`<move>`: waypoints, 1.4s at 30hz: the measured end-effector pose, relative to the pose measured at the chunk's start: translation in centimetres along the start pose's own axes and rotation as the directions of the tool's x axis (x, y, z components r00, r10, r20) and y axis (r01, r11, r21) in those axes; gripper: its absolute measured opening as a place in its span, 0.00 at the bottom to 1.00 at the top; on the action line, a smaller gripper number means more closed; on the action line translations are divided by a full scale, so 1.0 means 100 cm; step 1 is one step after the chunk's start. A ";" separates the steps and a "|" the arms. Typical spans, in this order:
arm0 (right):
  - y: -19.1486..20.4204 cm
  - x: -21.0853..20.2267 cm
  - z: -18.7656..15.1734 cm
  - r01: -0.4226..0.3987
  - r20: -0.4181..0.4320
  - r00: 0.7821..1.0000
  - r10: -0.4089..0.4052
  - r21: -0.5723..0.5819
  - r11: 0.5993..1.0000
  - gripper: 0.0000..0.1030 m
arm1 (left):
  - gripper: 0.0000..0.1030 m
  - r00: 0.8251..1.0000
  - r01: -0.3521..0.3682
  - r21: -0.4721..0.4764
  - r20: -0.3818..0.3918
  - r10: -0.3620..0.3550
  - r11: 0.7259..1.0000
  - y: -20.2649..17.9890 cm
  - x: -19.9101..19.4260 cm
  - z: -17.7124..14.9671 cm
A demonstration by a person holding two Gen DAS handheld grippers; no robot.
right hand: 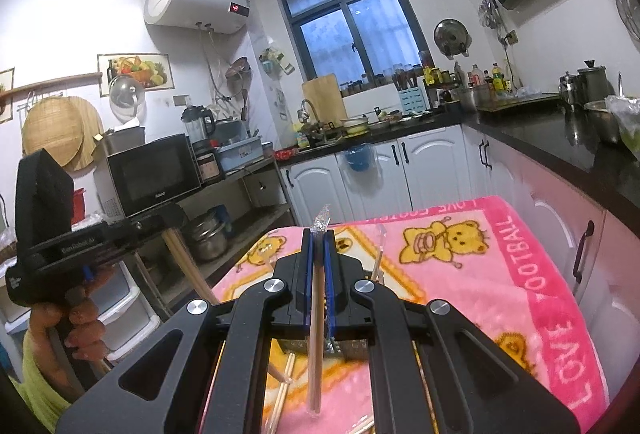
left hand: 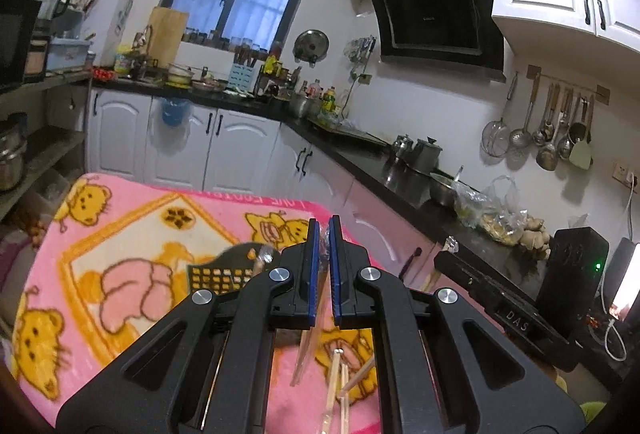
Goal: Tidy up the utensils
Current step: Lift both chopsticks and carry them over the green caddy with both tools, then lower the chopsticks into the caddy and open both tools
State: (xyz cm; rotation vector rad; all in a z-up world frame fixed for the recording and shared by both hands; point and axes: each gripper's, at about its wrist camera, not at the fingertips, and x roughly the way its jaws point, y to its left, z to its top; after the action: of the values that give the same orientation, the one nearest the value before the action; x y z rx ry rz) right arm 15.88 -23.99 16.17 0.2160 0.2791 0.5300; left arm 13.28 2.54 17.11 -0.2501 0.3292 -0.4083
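My left gripper point(left hand: 324, 230) is shut on a pair of chopsticks in a clear wrapper point(left hand: 306, 350), which hangs down below its jaws over the pink blanket point(left hand: 132, 218). My right gripper point(right hand: 319, 234) is shut on another wrapped pair of chopsticks point(right hand: 316, 334), whose clear wrapper tip sticks up past the fingertips. A black mesh utensil basket point(left hand: 216, 274) lies on the blanket left of my left gripper, with a wrapped item in it. More wooden chopsticks point(left hand: 338, 386) lie loose on the blanket beneath the left gripper; others show under the right gripper point(right hand: 286, 386).
The blanket-covered table point(right hand: 520, 274) stands beside white cabinets and a black counter point(left hand: 360, 158) with pots and bags. The other gripper's handle point(right hand: 60, 234) and the hand holding it are at the left in the right wrist view. A shelf with a microwave point(right hand: 152, 174) stands further left.
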 end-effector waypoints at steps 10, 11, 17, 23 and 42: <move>0.008 0.024 0.022 -0.007 0.027 1.000 0.007 -0.019 1.000 0.05 | 0.02 0.993 -0.085 0.067 0.085 0.080 0.994 0.007 -0.011 0.040; 0.008 0.028 0.025 -0.008 0.031 0.999 0.009 -0.021 1.000 0.05 | 0.02 0.992 -0.088 0.065 0.090 0.082 0.994 0.010 -0.011 0.044; 0.007 0.040 0.043 -0.003 0.075 0.997 0.005 -0.037 0.999 0.05 | 0.02 0.987 -0.119 0.060 0.118 0.111 0.991 0.024 -0.003 0.054; 0.006 0.065 0.053 0.056 0.117 0.992 -0.048 -0.068 0.996 0.05 | 0.02 0.980 -0.156 0.065 0.132 0.147 0.986 0.036 0.015 0.052; -0.020 0.139 0.019 0.127 0.070 0.990 -0.123 -0.043 0.991 0.05 | 0.02 0.983 -0.169 -0.013 0.068 0.170 0.986 0.077 0.063 0.017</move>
State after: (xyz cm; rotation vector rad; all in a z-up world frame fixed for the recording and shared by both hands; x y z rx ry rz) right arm 28.88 -18.69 14.56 0.1685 0.2126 0.4039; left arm 21.99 6.98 14.75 -0.2402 0.2816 -0.2302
